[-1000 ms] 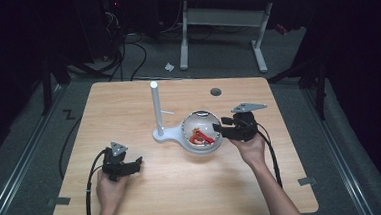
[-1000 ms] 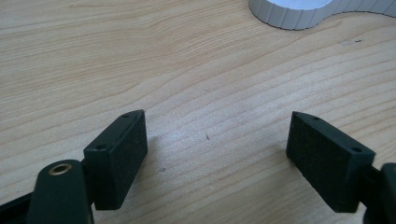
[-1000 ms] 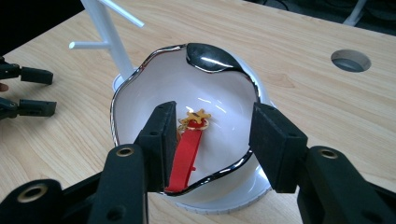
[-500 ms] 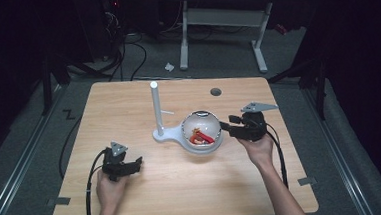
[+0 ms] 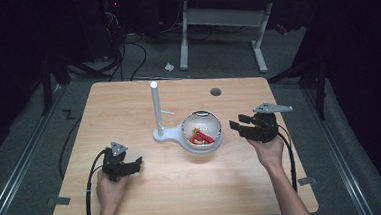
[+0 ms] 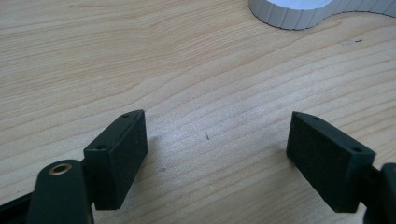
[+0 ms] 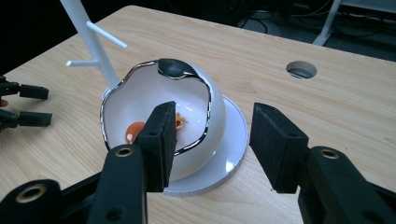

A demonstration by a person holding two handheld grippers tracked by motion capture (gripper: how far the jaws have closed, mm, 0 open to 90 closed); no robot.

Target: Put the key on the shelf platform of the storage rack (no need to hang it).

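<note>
Glossy white bowl (image 7: 154,116) (rigid, likely slippery) sits mid-table on its stand (image 5: 167,135); grip the chrome rim. Right gripper (image 7: 212,142) beside it and left gripper (image 6: 215,156) both spread, empty

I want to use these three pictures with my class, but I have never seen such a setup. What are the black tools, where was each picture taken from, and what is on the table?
A person sits at a wooden table, holding a two-jaw gripper in each hand. One picture looks down from above; the other two come from cameras riding on the grippers. The left gripper and right gripper are both open and hold nothing. On the table stands a white stand with pegs, and on its base a shiny bowl with something red and orange inside.
</note>
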